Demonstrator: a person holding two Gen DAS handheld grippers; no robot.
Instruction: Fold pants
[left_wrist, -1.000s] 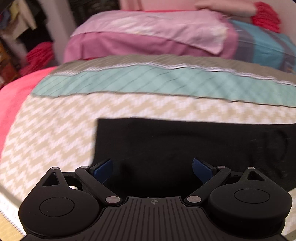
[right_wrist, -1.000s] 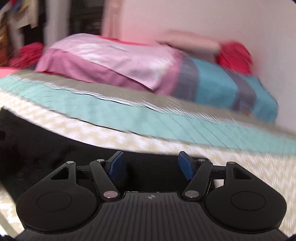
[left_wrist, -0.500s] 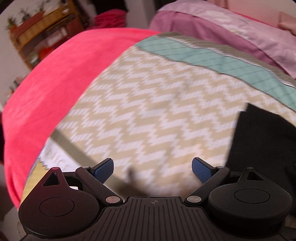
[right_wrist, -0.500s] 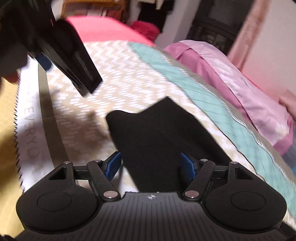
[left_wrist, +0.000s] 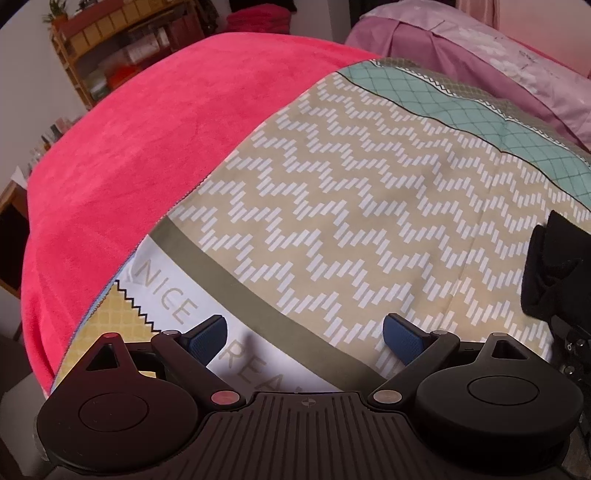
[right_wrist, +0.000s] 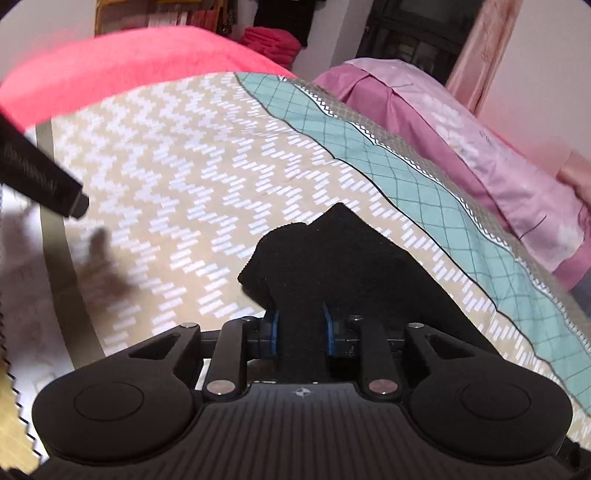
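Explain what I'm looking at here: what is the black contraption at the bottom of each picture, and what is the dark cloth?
Each picture comes from a camera mounted on a hand-held gripper, looking forward along its two blue-padded fingers. In the left view, the left gripper is open and holds nothing, hovering over a zigzag-patterned bedspread beside a red blanket. In the right view, the right gripper is closed on the black pants, which lie bunched on the bedspread. Pink pillows sit behind.

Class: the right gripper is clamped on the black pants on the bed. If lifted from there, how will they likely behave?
The black pants bunch into soft folds at the right gripper, so they are probably floppy and would drape. They look light. Pinched by one edge only, the rest would likely trail over the chevron bedspread.
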